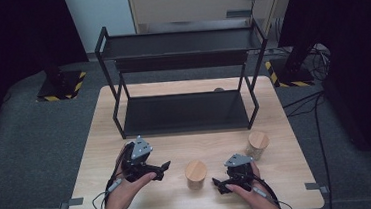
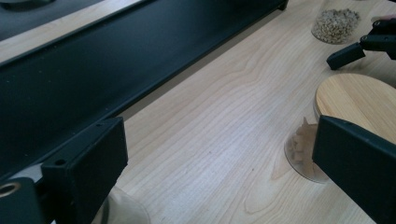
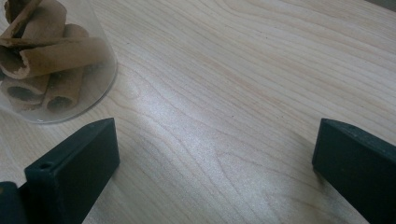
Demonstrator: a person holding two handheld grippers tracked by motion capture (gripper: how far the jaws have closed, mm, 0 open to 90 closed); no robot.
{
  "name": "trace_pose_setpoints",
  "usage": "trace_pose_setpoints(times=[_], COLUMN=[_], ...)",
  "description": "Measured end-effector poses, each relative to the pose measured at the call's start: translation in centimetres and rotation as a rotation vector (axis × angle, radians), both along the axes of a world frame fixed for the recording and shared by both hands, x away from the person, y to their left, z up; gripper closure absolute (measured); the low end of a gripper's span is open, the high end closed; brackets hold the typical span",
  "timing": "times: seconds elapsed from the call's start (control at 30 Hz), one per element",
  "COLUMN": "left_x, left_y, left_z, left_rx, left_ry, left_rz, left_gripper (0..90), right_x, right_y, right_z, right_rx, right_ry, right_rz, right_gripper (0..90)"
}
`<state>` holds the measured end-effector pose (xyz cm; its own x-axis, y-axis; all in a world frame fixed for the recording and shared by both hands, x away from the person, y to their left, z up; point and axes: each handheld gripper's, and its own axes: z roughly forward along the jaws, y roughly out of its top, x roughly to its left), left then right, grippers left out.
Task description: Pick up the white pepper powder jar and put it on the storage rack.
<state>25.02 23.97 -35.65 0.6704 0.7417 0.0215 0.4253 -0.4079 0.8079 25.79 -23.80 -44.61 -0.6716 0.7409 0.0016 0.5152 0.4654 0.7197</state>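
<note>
Two wide-open grippers, left [image 1: 164, 167] and right [image 1: 219, 184], flanking a lidded jar [image 1: 196, 174]; cinnamon-like rolls [image 3: 44, 56] in the right gripper view

Near jar [image 1: 196, 174]: clear glass, round flat wooden lid on, upright on the table, at about 6 o'clock from the table's middle, between the two grippers and touching neither.
Near jar contents [image 2: 299, 144]: pale, light-coloured pieces seen through the glass; what kind cannot be told.
Far jar [image 1: 257, 145]: clear glass, wooden lid on, upright, at about 2 o'clock from the near jar, well apart from it.
Far jar contents [image 2: 335, 24]: small tan grains or seeds.
</note>
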Motion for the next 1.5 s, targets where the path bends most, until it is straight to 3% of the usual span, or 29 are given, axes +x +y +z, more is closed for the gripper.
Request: trace_pose_setpoints(times=[0.63,0.73,1.23,1.5], left_x=[1.0,1.2,1.8,2.4], left_y=[1.8,2.4,3.9,4.2], left_z=[1.8,1.7,0.7,-0.2], left_rx=[0.028,0.009,0.049,0.087], left_ry=[-0.02,-0.019,-0.022,-0.011], left_rz=[0.041,0.051,0.113,0.121], left_gripper=[2.3,2.3,2.6,2.7], right_x=[0.0,0.0,0.0,0.0], right_y=[0.0,0.0,0.0,0.0], right_z=[0.0,0.0,0.0,0.0], right_rx=[-0.001,0.0,0.001,0.002], right_ry=[0.0,0.001,0.002,0.003], right_rz=[0.001,0.001,0.002,0.003], right_gripper=[0.7,0.7,0.6,0.5])
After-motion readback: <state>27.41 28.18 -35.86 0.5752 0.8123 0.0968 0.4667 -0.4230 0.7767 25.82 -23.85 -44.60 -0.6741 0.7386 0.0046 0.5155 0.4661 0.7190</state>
